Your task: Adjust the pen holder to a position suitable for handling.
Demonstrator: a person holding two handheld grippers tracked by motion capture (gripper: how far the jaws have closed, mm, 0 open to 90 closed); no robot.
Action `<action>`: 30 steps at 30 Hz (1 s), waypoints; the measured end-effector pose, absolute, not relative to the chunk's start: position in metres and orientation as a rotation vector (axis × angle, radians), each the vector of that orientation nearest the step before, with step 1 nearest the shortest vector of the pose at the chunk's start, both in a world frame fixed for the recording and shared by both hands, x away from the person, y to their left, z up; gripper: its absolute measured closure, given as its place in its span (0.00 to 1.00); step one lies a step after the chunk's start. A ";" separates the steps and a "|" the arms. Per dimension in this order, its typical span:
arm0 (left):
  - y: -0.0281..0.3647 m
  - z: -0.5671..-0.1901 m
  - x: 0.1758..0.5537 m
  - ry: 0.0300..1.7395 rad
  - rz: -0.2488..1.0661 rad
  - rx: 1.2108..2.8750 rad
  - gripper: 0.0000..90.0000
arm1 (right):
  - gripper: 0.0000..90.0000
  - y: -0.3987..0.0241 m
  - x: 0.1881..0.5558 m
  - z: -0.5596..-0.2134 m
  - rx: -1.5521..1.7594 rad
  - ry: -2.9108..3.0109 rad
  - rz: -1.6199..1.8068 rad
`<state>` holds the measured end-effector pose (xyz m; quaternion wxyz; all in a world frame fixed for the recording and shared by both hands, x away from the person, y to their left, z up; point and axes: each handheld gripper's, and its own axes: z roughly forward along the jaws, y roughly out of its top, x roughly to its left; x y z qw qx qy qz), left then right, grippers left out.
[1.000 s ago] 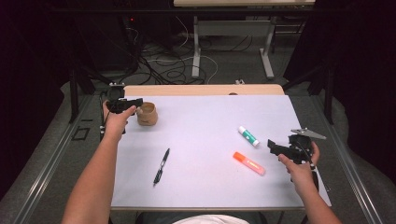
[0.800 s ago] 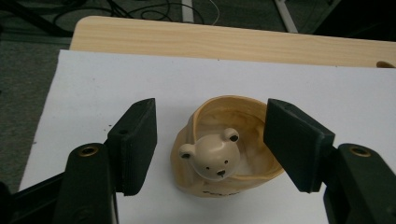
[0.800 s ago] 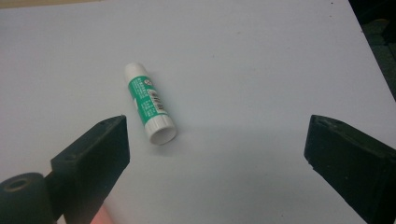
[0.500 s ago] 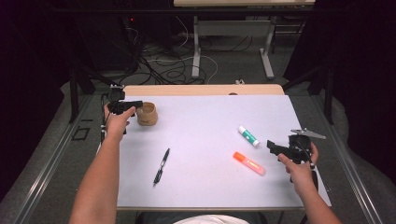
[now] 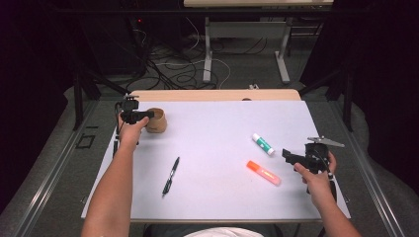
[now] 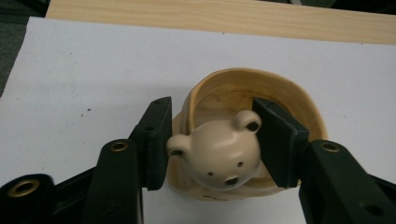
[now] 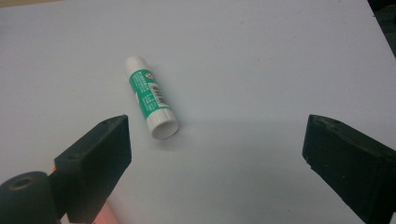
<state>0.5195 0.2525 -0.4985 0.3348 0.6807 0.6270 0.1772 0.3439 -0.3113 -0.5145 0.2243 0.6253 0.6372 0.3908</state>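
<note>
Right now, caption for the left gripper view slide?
Left tongs straddle the bear-faced cup's wall, one jaw inside, one outside, on white paper.

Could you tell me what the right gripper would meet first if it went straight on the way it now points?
Probably the green glue stick: the right gripper is open, and the stick lies ahead, slightly off-centre.
</note>
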 end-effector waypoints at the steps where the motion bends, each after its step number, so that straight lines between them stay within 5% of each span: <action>1: 0.254 -0.502 0.519 1.633 0.468 1.760 0.57 | 0.09 -0.311 0.344 -0.515 1.725 1.759 1.077; 30: 0.243 -0.497 0.517 1.802 0.429 1.617 0.62 | 0.15 -0.310 0.345 -0.516 1.738 1.772 1.086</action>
